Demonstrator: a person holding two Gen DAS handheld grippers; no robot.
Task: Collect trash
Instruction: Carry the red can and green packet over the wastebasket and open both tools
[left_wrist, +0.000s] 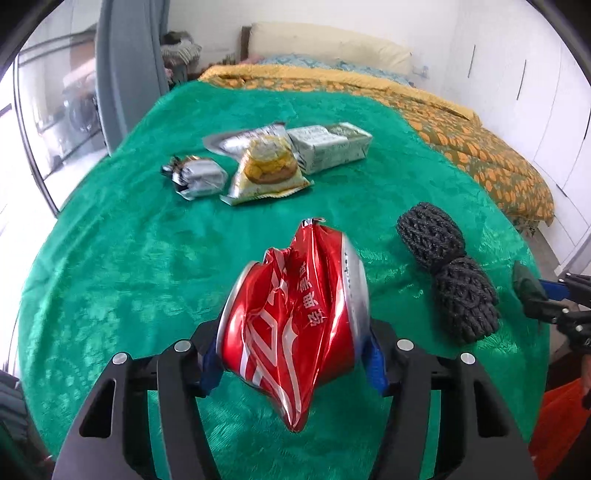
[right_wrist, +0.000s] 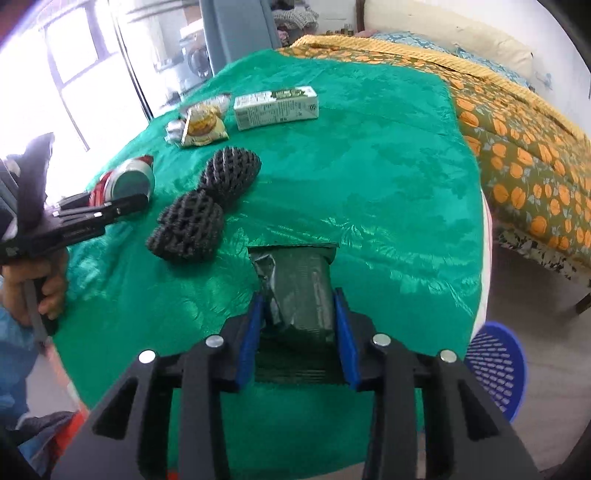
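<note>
Early going: the left gripper (left_wrist: 293, 363) is pinching a can (left_wrist: 295, 317) and the right gripper (right_wrist: 299, 328) a green packet (right_wrist: 301, 291), both low over the green cloth (right_wrist: 369, 177), nothing visibly binned. Foam net (left_wrist: 448, 275), snack bag (left_wrist: 264, 166), carton (left_wrist: 328, 147) and foil wrapper (left_wrist: 197, 177) are lying uncollected. The can is showing red, crushed, creased.

Two fisheye views are taken from just behind each gripper's fingers, angled down across a green cloth (left_wrist: 110, 258) toward a bed (left_wrist: 480, 147). The left gripper (left_wrist: 295, 363) is seen close from its own camera; the right gripper (right_wrist: 299, 326) likewise. Shared by both views: a black mesh bundle (left_wrist: 448, 277), snack packets (right_wrist: 203, 123) and a carton (right_wrist: 277, 107).
</note>
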